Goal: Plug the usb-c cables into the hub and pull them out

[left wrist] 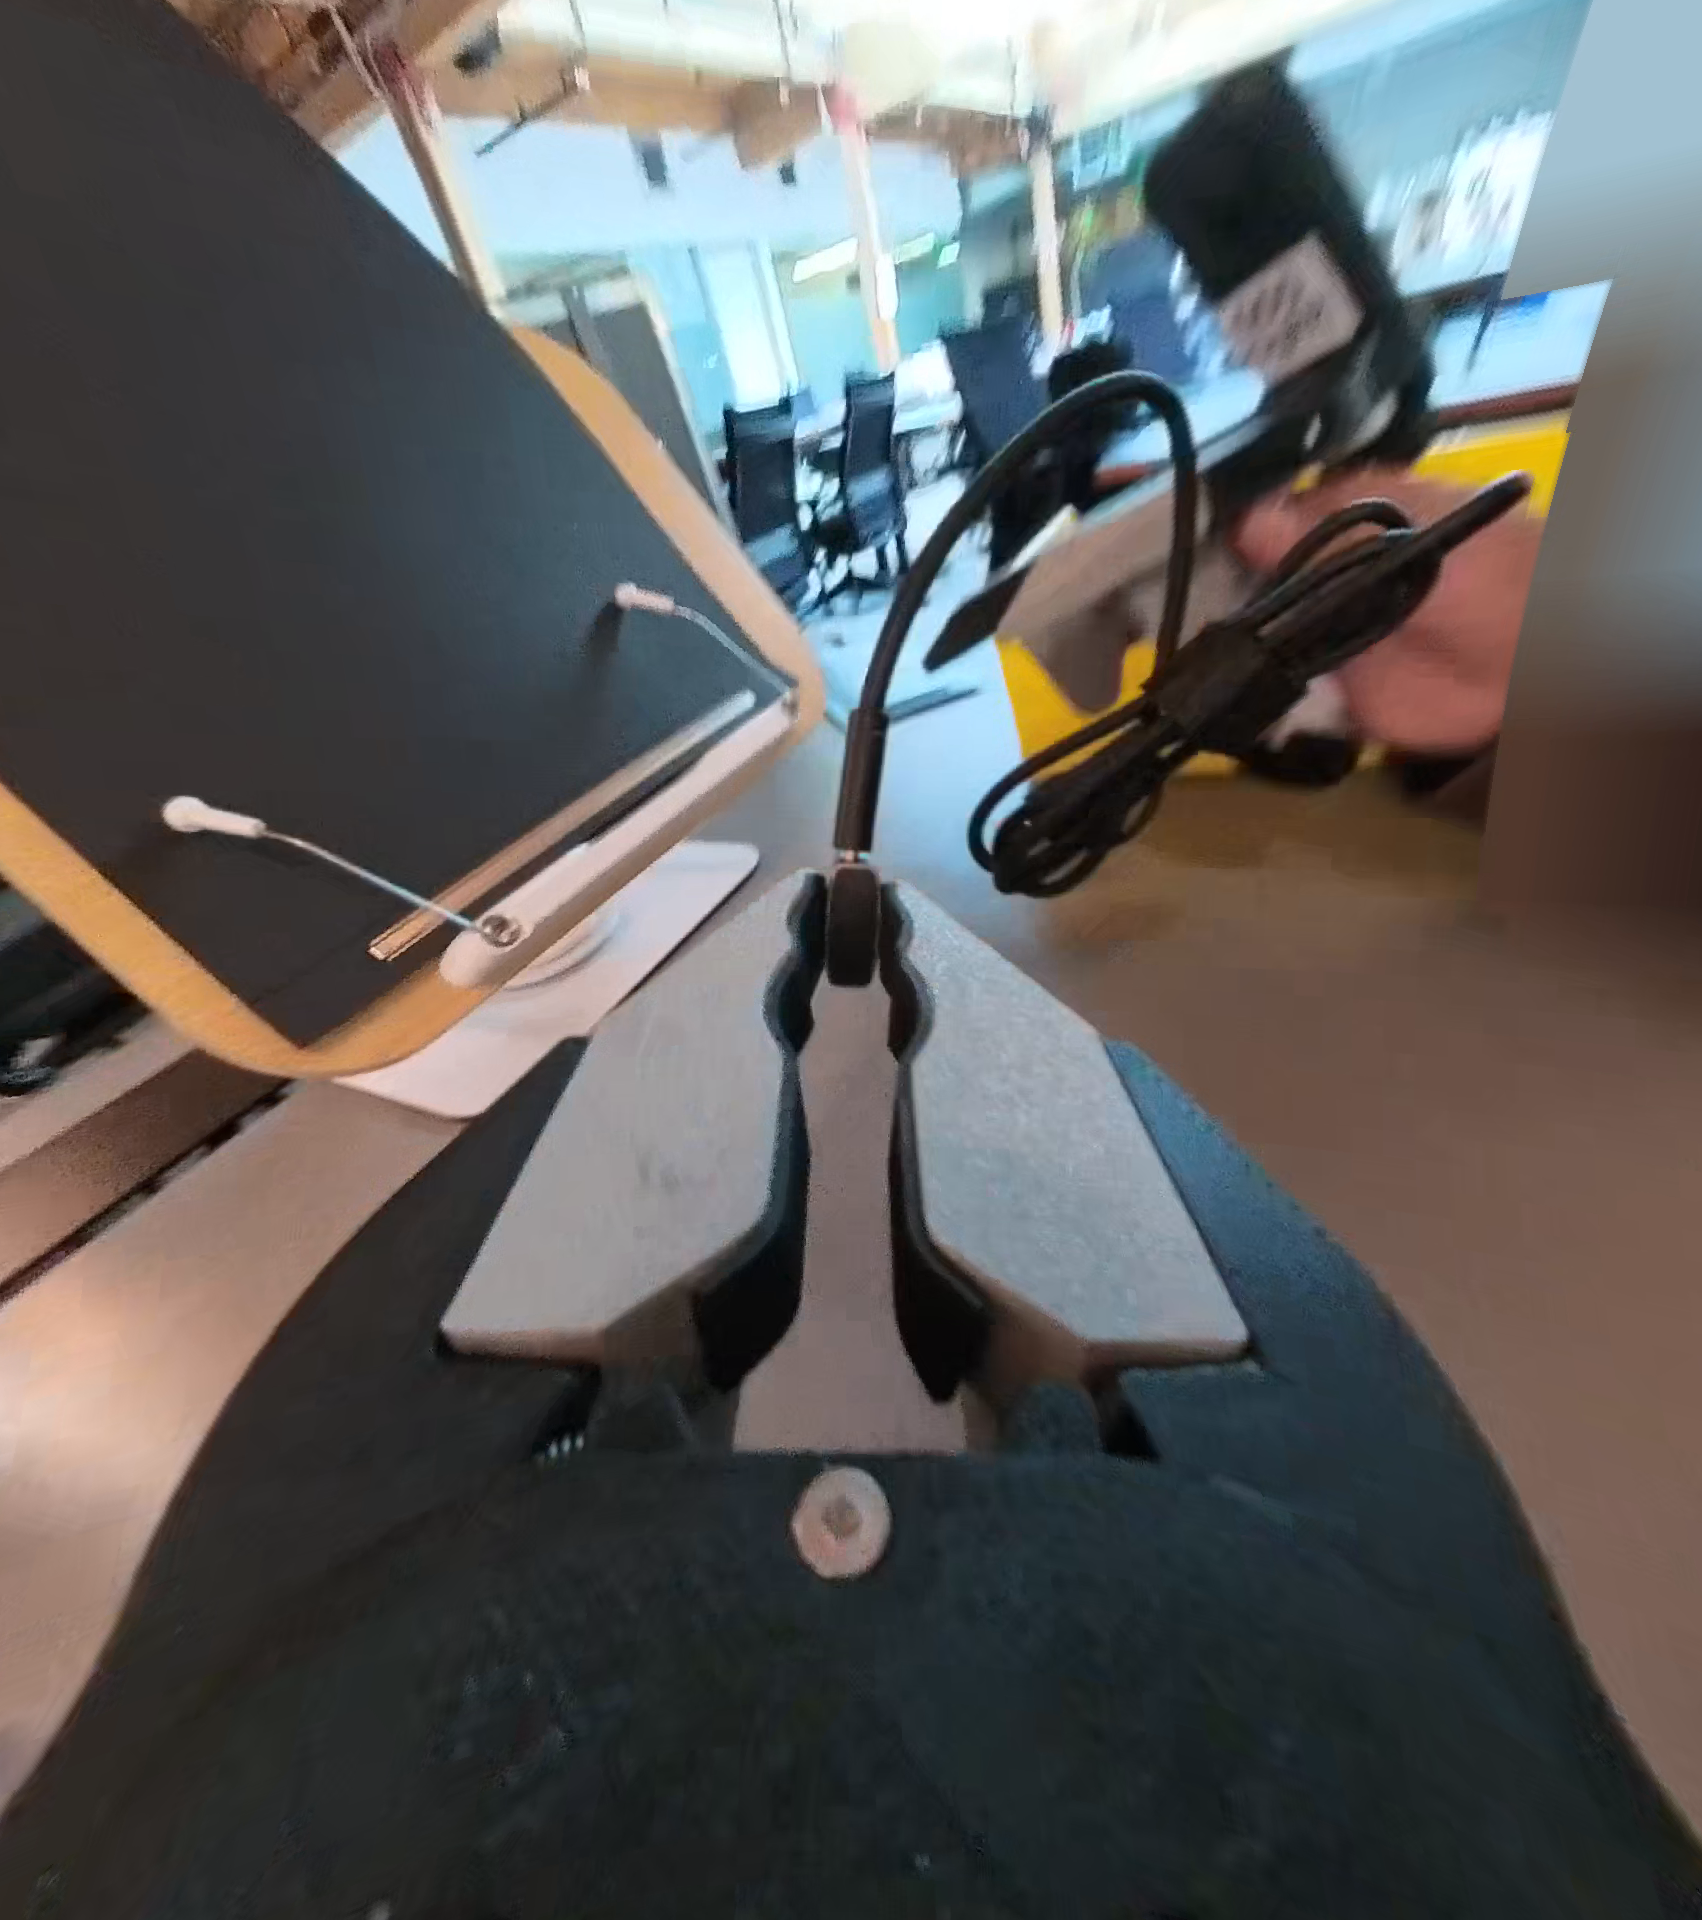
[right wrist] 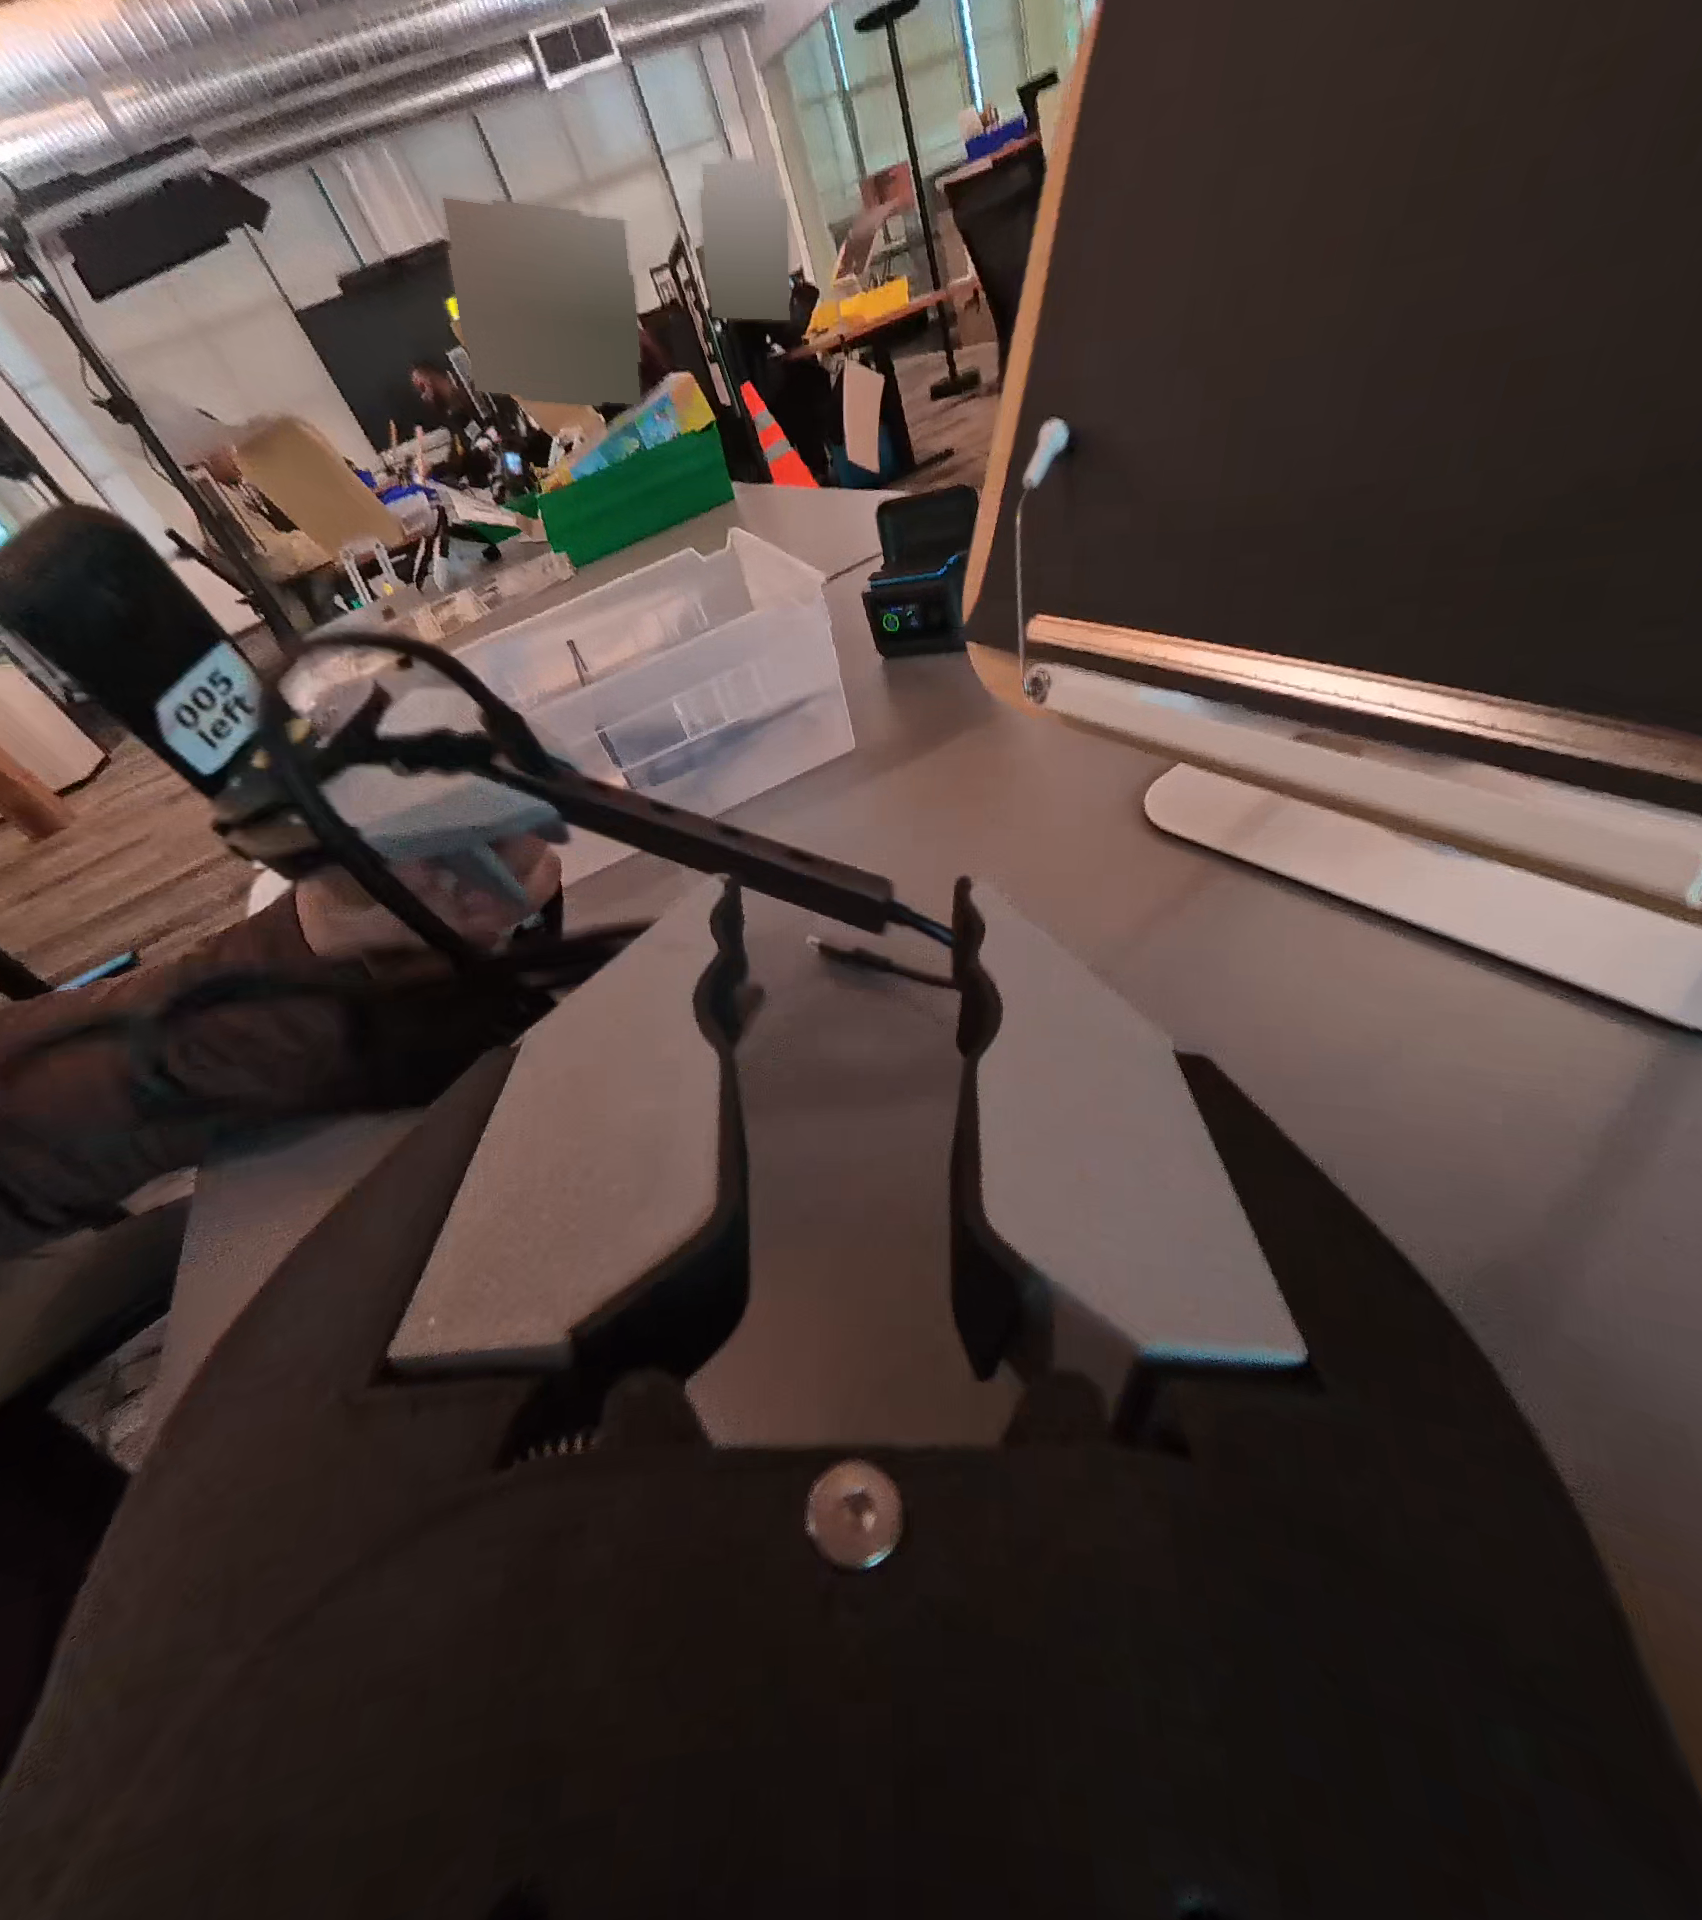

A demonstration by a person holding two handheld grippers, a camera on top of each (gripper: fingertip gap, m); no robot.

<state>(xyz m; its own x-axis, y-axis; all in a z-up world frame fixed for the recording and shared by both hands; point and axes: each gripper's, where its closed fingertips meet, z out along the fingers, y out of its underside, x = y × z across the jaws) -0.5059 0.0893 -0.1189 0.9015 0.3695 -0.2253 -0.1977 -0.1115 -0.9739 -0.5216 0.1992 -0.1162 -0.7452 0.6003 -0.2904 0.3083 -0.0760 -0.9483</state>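
- The left gripper (left wrist: 849,914) is clamped on the end of a slim black metal usb hub (right wrist: 712,836), held in the air above the grey worktop (right wrist: 1346,1091).
- The right gripper (right wrist: 852,935) is agape and empty; a loose black usb-c plug (right wrist: 842,951) lies beyond its tips.
- Risk, as I judge it: the thin pinch could let the hub twist under insertion force.
- Only the left wrist view shows the bundled black cable (left wrist: 1190,707) dangling; only the right shows the hub's ports.

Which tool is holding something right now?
The left tool, shut on the hub; the right tool is open, gripping nothing.
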